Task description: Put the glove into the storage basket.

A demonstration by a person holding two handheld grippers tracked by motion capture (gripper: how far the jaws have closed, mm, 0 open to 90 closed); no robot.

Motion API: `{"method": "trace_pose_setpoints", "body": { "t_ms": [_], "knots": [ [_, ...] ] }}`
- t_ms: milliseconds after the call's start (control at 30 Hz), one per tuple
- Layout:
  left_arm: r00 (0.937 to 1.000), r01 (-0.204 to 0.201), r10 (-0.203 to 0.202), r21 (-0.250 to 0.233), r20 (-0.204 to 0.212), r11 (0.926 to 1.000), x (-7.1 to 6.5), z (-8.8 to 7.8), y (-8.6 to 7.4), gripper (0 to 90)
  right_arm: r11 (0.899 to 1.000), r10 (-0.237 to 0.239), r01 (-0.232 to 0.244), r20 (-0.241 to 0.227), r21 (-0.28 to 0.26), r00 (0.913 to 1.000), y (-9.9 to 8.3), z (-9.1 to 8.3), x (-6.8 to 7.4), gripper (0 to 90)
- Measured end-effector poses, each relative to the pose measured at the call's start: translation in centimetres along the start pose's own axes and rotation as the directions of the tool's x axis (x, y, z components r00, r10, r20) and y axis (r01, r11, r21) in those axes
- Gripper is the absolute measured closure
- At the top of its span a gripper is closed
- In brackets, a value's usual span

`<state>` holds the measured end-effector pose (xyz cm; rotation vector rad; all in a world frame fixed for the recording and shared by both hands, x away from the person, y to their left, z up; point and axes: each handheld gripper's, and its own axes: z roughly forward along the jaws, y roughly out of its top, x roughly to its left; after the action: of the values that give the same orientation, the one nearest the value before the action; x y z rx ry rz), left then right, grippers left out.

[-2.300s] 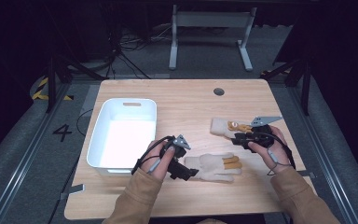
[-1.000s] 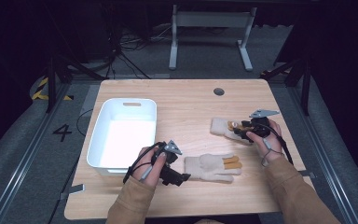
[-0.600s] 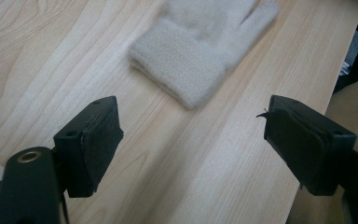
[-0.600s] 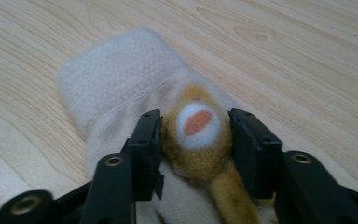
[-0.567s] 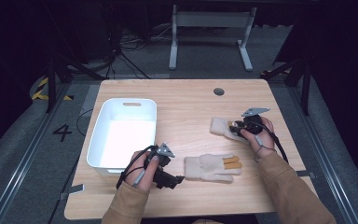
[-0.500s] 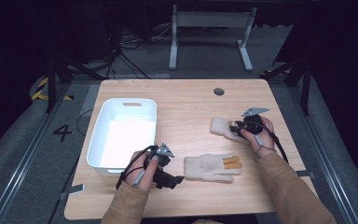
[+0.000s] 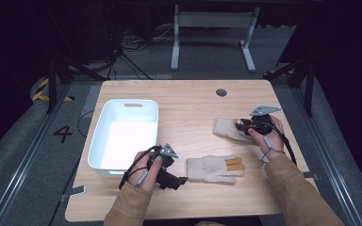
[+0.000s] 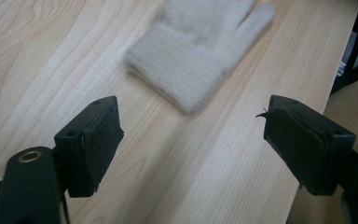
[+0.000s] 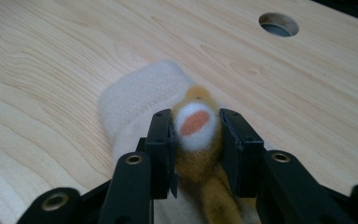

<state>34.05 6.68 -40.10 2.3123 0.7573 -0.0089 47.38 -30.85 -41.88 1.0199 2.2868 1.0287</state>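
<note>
You have a cream knitted glove (image 7: 215,169) with mustard-yellow fingertips lying just right of the white rectangular plastic bin (image 7: 104,150). Farther right of that bin, a second cream knitted glove (image 9: 135,105) shows a mustard-yellow finger whose tip is white with an orange spot. Both sit on the pale wooden table (image 7: 188,106) with light-brown grain. Your sleeves (image 7: 297,188) are tan, and the gripper pads (image 8: 93,140) are black.

Two cream knitted woollen gloves with mustard-yellow fingertips, one farther back (image 7: 228,128) and one nearer the front (image 7: 214,169); one white rectangular plastic bin (image 7: 104,139); one light wooden worktop (image 7: 188,103); two black handheld grippers, left (image 7: 181,180) and right (image 7: 239,123).
</note>
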Motion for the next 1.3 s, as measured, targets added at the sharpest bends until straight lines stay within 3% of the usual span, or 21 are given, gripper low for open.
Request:
{"method": "trace_pose_setpoints", "body": {
  "t_ms": [300, 500, 667, 1300],
  "knots": [
    [0.9999, -0.011, 0.011, -0.001, 0.011, 0.9999, 0.0, 0.2, 0.5, 19.8, 0.999, -0.007, 0.006, -0.027, -0.047, 0.9996, 1.1, -2.6, 0.8, 66.6],
    [0.9996, -0.021, 0.021, -0.009, 0.018, 0.9997, 0.1, 0.4, 1.0, 19.8, 0.997, -0.040, 0.037, -0.053, -0.069, 0.9978, 2.0, -4.5, 2.5, 66.5],
    [0.9994, -0.028, 0.029, -0.021, 0.020, 0.9994, 0.3, 0.2, 1.4, 19.6, 0.996, -0.035, 0.028, -0.086, -0.083, 0.9957, 2.2, -5.6, 3.7, 66.3],
    [0.9973, -0.063, 0.065, -0.044, 0.034, 0.9970, 0.7, 0.5, 3.5, 19.0, 0.994, -0.046, 0.028, -0.183, -0.101, 0.9820, 2.0, -8.4, 7.4, 66.3]
  ]
}}
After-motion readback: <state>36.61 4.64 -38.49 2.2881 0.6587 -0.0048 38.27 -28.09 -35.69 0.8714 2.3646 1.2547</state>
